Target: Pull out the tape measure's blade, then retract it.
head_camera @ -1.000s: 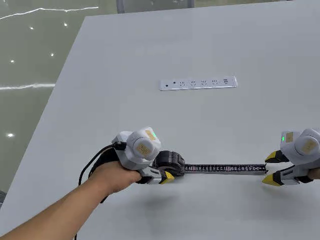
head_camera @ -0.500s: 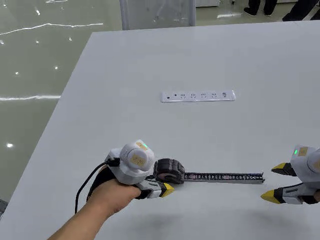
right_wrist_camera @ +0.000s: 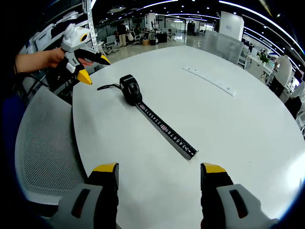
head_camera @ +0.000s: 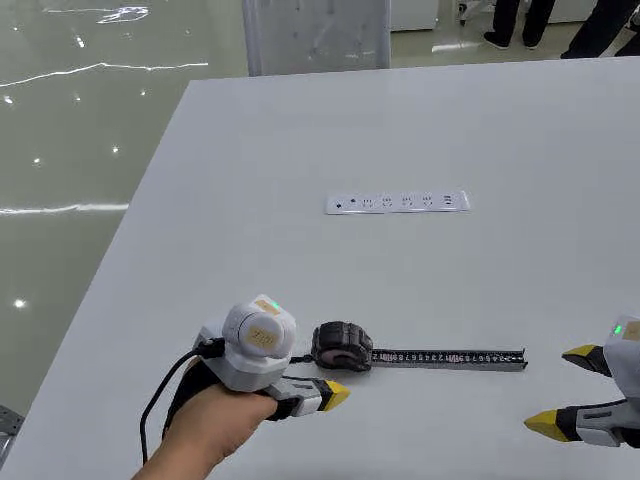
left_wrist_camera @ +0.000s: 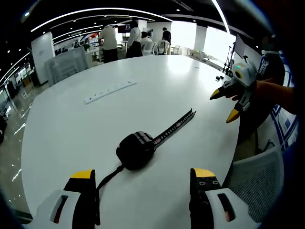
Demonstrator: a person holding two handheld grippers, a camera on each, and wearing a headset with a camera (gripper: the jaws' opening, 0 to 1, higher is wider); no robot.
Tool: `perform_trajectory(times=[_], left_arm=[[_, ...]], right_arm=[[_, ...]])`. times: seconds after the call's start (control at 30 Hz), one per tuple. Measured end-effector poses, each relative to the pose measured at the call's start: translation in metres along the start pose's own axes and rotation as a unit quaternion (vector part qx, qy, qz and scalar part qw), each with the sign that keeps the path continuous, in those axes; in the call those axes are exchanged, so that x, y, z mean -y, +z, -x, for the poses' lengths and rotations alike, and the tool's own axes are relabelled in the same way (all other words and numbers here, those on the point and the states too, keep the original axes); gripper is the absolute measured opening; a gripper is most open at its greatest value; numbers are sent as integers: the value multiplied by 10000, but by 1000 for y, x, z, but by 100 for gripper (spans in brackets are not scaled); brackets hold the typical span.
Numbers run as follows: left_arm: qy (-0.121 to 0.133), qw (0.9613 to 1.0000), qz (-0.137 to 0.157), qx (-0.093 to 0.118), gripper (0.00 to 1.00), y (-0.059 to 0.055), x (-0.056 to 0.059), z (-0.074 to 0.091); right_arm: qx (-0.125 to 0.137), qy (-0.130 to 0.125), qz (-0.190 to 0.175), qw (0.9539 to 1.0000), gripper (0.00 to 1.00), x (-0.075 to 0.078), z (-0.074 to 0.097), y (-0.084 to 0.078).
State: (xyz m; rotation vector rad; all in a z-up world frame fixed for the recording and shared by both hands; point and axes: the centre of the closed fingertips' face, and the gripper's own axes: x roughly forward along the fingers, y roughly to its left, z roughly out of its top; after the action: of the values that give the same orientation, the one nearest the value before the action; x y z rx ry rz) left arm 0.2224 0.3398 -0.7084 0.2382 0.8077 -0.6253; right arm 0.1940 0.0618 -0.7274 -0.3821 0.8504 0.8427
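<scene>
A black tape measure [head_camera: 342, 346] lies on the white table [head_camera: 400, 120] with its blade [head_camera: 450, 357] drawn out to the right and flat on the top. My left gripper [head_camera: 318, 380] is open just left of and nearer than the case, not touching it. In the left gripper view the case [left_wrist_camera: 136, 149] sits ahead of the spread jaws of the left gripper [left_wrist_camera: 143, 175], its strap trailing toward them. My right gripper [head_camera: 562, 390] is open, a little right of the blade's end. In the right gripper view the blade [right_wrist_camera: 164, 129] ends short of the right gripper [right_wrist_camera: 159, 168].
A white power strip [head_camera: 397, 203] lies farther back at mid-table. The table's near edge runs close under both grippers. A mesh chair [right_wrist_camera: 43, 157] stands beside the table. People stand far off beyond the far edge.
The left gripper has let go of the case and drawn back toward me. The right gripper has come off the blade's end and moved away right. The blade stays out.
</scene>
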Motion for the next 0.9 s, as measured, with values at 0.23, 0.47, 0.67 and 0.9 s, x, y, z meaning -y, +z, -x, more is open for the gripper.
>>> perform_trajectory(times=[0.23,0.47,0.67,0.9], left_arm=[[108,9998,137,89,83,-10,8,17],[137,9997,147,151,86,-16,13,34],[140,9993,289,170,89,-19,14,51],[156,9993,312,141,92,-25,24,66]], right_arm=[[72,-134,-257,9996,73,-13,15,1],[155,-251,-492,9984,78,-25,29,2],[191,-358,-720,9966,83,-36,44,2],[267,-419,-907,9946,85,-47,59,4]])
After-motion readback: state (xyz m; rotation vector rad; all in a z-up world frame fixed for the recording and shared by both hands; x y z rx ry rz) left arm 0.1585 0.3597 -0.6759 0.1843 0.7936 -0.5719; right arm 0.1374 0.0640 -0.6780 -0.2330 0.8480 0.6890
